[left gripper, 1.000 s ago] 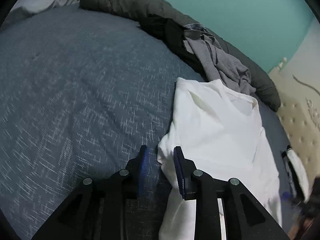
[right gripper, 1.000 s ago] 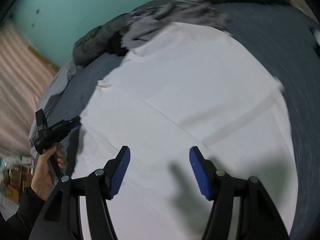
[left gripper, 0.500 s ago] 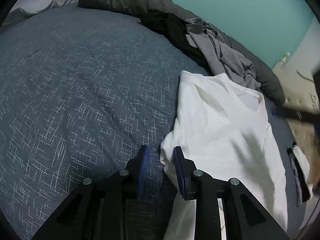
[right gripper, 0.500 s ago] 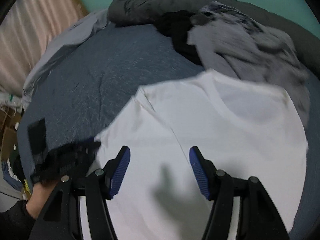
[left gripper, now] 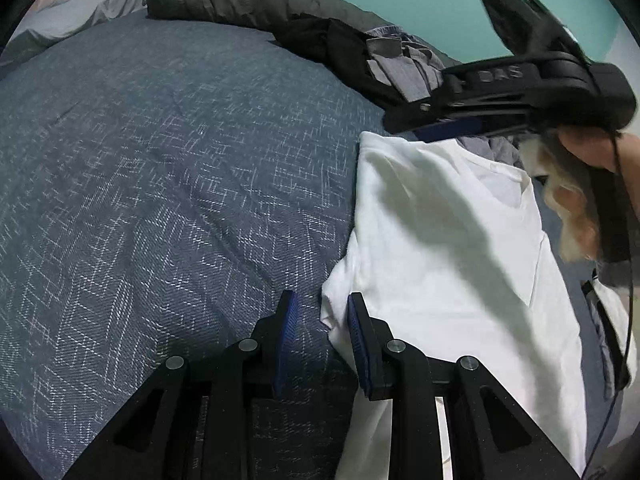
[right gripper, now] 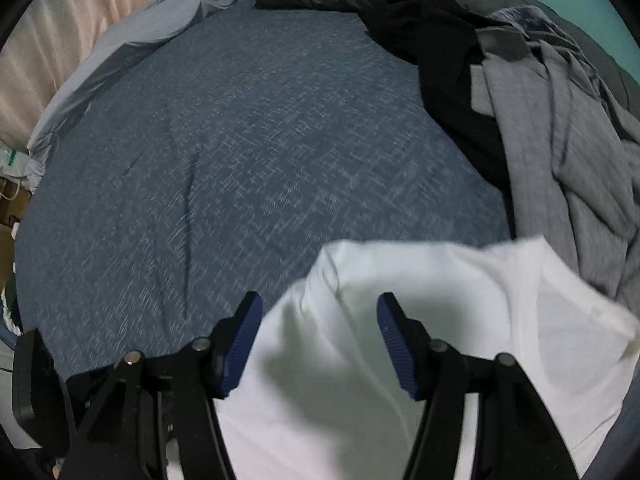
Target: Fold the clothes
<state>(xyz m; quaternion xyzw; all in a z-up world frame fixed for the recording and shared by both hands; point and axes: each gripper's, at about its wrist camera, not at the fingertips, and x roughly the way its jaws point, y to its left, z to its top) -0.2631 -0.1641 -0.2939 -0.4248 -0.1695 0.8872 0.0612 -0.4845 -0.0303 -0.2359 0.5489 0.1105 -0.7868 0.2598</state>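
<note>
Right claw has swung from shirt middle to its collar corner, closing, touching nothing | left claw narrow, empty, at shirt edge | bed

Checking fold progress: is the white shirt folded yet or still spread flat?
Partly folded. The white shirt lies narrowed on the bed, its left side doubled over in a straight edge, collar end not folded down yet.
</note>
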